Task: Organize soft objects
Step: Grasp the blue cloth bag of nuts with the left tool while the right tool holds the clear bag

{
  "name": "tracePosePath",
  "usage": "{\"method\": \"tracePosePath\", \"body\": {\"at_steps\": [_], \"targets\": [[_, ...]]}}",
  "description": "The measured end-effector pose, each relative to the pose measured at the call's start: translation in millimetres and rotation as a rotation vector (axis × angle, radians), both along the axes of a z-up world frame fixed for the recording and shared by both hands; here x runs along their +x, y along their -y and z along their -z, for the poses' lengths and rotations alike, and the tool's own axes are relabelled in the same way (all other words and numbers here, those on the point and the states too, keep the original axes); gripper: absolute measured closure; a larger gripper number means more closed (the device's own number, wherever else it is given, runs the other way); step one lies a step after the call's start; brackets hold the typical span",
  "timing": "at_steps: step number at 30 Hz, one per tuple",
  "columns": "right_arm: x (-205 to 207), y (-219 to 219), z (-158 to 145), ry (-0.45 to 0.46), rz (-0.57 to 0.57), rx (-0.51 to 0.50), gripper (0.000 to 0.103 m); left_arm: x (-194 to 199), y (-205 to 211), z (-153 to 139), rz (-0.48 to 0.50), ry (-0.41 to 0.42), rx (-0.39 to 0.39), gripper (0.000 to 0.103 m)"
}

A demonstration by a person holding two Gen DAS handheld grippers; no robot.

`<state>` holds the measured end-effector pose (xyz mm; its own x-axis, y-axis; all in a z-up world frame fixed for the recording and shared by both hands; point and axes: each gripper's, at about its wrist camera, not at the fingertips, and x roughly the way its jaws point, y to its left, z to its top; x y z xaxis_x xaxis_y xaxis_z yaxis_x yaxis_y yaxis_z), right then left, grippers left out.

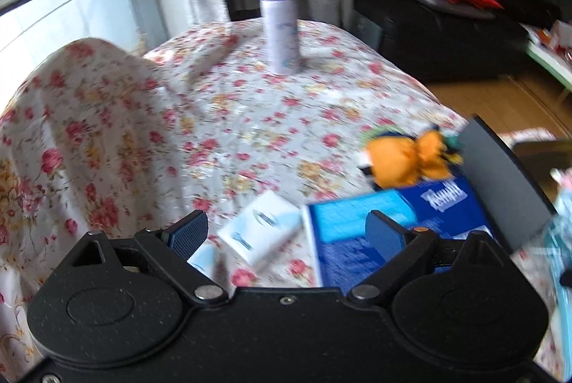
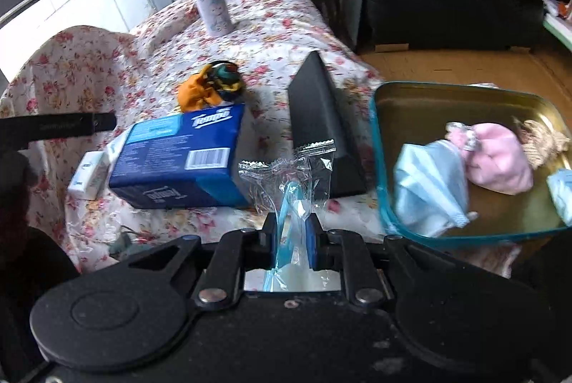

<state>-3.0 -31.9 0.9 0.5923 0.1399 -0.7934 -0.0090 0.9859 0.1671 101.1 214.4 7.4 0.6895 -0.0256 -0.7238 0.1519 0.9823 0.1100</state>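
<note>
Floral cloth (image 1: pixel 228 118) covers the table in the left wrist view, which is blurred. The left gripper (image 1: pixel 287 233) stands wide, with nothing between its blue pads (image 1: pixel 187 234). Just past it lie a small white tissue pack (image 1: pixel 261 231) and, touching that pack's right edge, a blue tissue box (image 1: pixel 393 218). An orange stuffed toy (image 1: pixel 404 161) lies against the far side of the box. A dark grey wedge-shaped block (image 1: pixel 500 179) rises to the right of the toy. A lilac bottle (image 1: pixel 280 25) stands upright near the far edge of the table, well apart from the rest.

Clear plastic fills the middle of the right wrist view: the right gripper (image 2: pixel 292 233) is clamped narrow on a wrapped face mask (image 2: pixel 286 183), whose crinkled wrapper sticks up between the pads. To the right sits a tin tray with a teal rim (image 2: pixel 464 97), holding a pale blue cloth (image 2: pixel 429 190), a pink soft item (image 2: pixel 497 161) that touches it, and a bit of beige rope (image 2: pixel 547 140) at the far side. The dark block (image 2: pixel 321 125) stands between the tray and the tissue box (image 2: pixel 182 161). The toy (image 2: pixel 211 86) lies just behind the box, the white pack (image 2: pixel 89 172) at its left end, and the bottle (image 2: pixel 211 0) stands far back. Part of the left gripper (image 2: pixel 53 125) shows at the left edge.
</note>
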Motion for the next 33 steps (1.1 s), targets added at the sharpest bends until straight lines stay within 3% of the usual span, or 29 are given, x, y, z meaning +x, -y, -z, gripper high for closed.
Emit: {"method": "tracePosePath", "body": {"at_steps": [6,14,20,27,33], "targets": [[-11.0,19.8,-0.7,0.018,0.026,0.023,0.087,-26.9,28.8,-7.4,0.075,-0.093,-0.002,0.006],[-11.4,39.9,-7.4,0.053,0.056,0.078,0.087,-60.4,81.1,13.8,0.226,-0.270,0.151,0.004],[-10.1,51.0,-5.0,0.048,0.079,0.114,0.087,-73.9,97.9,28.2,0.321,-0.359,0.201,0.004],[-10.6,57.0,-1.4,0.029,0.091,0.132,0.087,-80.2,109.6,47.7,0.371,-0.441,0.236,0.004],[-7.5,50.9,-2.3,0.024,0.075,0.135,0.087,-67.1,118.5,70.4,0.342,-0.550,0.285,0.005]]}}
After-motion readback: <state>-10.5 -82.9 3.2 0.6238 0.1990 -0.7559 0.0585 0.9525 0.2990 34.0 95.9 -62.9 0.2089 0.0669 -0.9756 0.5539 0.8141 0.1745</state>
